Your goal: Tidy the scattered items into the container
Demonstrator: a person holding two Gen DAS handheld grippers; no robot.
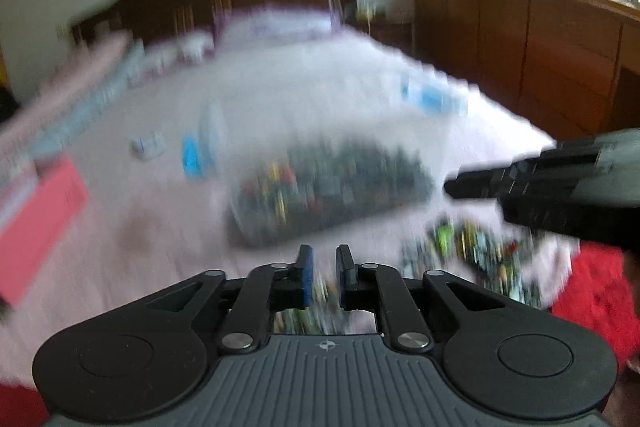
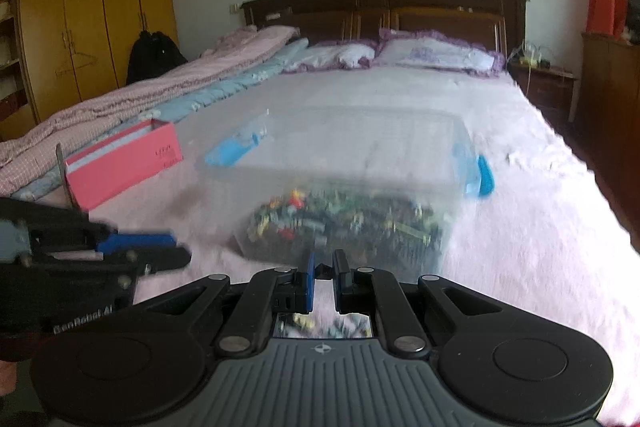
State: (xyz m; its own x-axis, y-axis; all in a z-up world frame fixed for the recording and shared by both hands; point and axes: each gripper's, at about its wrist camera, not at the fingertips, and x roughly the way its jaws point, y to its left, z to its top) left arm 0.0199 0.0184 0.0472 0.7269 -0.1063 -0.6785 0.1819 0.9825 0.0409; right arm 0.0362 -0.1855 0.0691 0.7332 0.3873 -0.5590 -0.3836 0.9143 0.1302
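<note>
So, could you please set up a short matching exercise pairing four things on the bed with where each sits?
Things:
1. clear plastic container
2. pink rectangular box
3. purple-frilled pillow
4. loose pile of small colourful pieces

Places:
A. at the headboard
B. left of the container
C. middle of the bed
D. near edge of the bed

Pairs: 1-C, 2-B, 3-A, 4-D

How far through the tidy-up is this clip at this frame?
Well along, not finished. The clear plastic bin on the bed already holds a deep layer of small colourful pieces. A loose pile of pieces remains on the sheet beside it. The left tool and right tool show a narrow gap; blur hides whether either carries anything. The blue-clipped lid lies off the bin.
</note>
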